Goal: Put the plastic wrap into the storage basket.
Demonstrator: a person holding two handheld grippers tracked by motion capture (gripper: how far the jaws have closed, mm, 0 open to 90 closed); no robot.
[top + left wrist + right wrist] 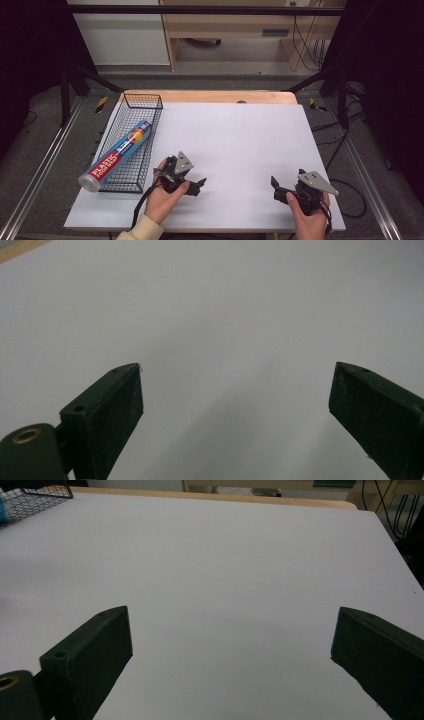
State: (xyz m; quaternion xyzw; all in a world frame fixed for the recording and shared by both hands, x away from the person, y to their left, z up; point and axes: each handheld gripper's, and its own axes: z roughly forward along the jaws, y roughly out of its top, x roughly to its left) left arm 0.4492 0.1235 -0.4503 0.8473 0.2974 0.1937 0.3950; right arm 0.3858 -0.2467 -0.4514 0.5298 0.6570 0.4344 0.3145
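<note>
Both tools gape empty; wire basket [131, 145] holds wrap box [116, 156].

Box of food wrap [116, 156], long, red and blue, lying in the wire basket [148, 100]: white capitals "PLASTIC", with "FOOD WRAP" beneath. Smaller print on the blue section too small to read. No other legible text.

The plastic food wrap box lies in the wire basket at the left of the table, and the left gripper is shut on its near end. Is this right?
Not quite. The plastic food wrap box does lie in the wire basket at the left of the table, but the left gripper is open and holds nothing; the high view shows it apart from the box, and the left gripper view shows its jaws spread.
</note>
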